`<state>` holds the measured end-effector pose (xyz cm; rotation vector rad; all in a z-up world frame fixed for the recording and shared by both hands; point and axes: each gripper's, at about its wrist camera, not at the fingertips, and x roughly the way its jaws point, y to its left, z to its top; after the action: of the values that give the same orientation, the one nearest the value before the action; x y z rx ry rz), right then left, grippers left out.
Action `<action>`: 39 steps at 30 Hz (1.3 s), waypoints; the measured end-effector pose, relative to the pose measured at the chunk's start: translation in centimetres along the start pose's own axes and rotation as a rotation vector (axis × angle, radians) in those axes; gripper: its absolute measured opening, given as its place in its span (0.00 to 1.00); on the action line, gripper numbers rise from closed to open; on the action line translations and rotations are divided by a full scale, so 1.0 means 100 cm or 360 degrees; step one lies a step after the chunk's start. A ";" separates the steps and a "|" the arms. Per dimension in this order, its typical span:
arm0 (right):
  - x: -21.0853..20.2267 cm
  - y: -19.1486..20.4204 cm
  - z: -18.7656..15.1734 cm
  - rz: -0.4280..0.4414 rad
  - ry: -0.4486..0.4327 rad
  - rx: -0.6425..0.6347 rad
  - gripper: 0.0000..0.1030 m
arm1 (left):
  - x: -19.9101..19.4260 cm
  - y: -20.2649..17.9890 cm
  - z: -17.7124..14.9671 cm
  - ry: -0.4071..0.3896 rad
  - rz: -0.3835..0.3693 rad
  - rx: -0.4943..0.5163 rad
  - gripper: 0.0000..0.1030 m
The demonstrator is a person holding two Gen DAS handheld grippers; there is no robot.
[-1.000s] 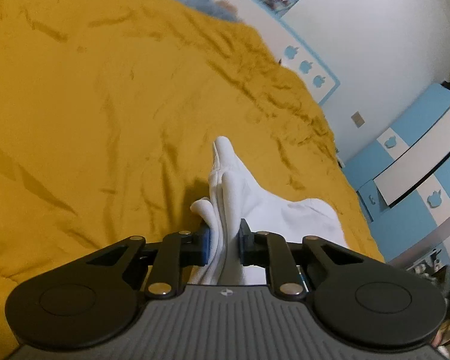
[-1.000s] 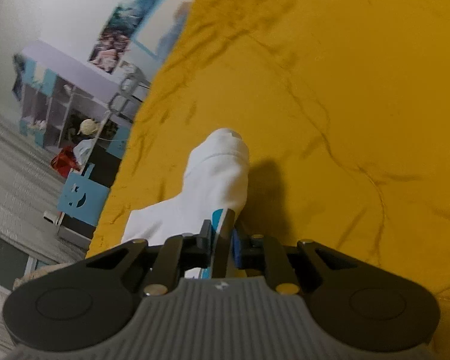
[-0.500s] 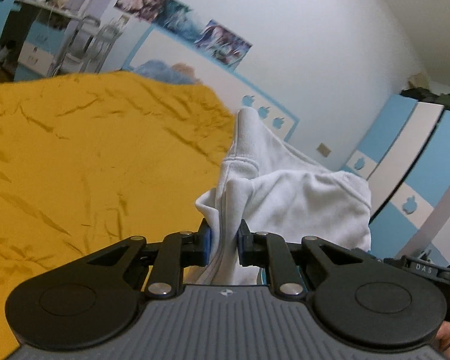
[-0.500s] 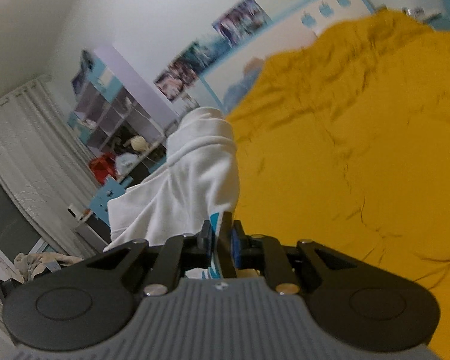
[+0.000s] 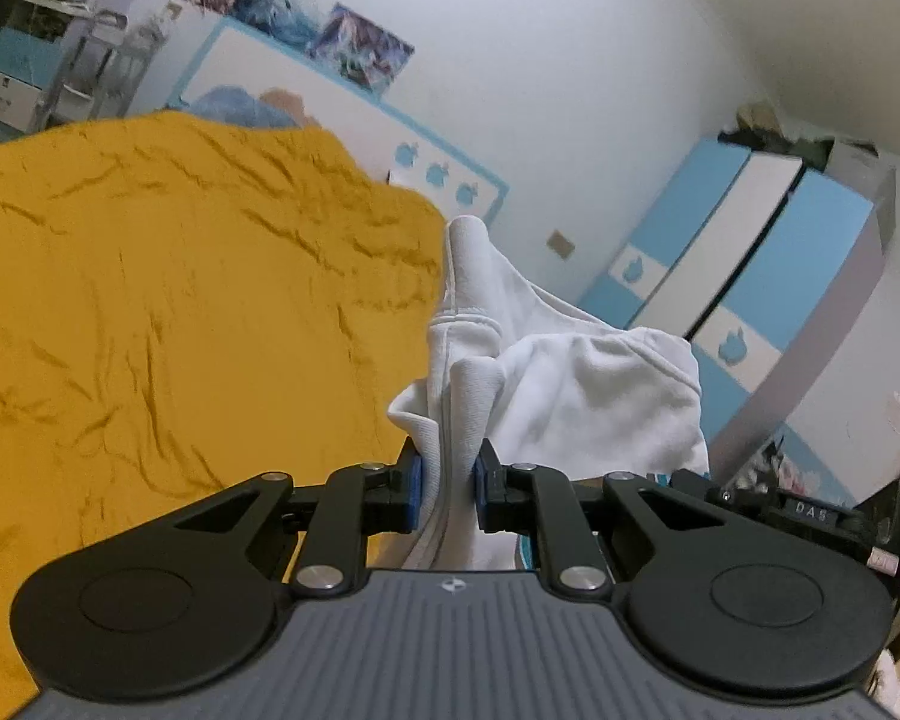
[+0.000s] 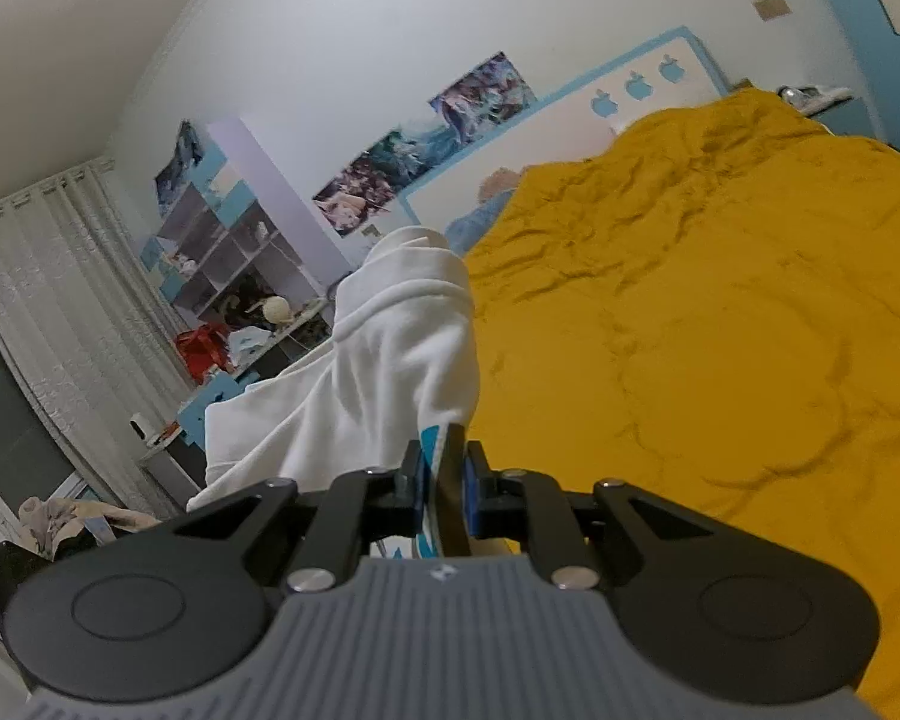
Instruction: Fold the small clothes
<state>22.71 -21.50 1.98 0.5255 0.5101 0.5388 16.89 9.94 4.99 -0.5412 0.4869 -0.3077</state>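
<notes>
The left claw [image 5: 448, 483] is clamped on a bunched fold of a white garment [image 5: 576, 384], the cloth squeezed between its blue pads [image 5: 414, 483] at the lower middle of the left wrist view. From there the garment rises to a peak near the centre of the frame and drapes out to the right, hanging in the air above the bed. The right claw [image 6: 444, 489] is closed tight on another edge of the same white garment [image 6: 384, 354], where a bit of blue print shows right at the pinch; in the right wrist view the cloth climbs from the lower middle to a rounded hump at the centre and spreads down toward the lower left. The yellow bedspread [image 5: 168, 300] fills the left half of the left wrist view and the right half of the right wrist view [image 6: 720, 330], wrinkled and lying below the lifted garment. A headboard [image 5: 432, 171] with small blue apple shapes stands at the far end of the bed, with posters [image 6: 426, 138] on the white wall above it. A blue and white wardrobe [image 5: 744, 276] stands at the right of the left wrist view, and a shelf unit [image 6: 234, 240] at the left of the right wrist view.
</notes>
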 end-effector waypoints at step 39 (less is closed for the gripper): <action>0.113 -0.072 -0.040 -0.0591 0.0487 -0.0216 0.12 | 0.076 0.079 -0.017 0.0548 0.0512 0.0097 0.32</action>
<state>31.29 -18.82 -8.76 0.2090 0.8365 0.2939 23.62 12.58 -3.39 -0.3427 0.8841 -0.1057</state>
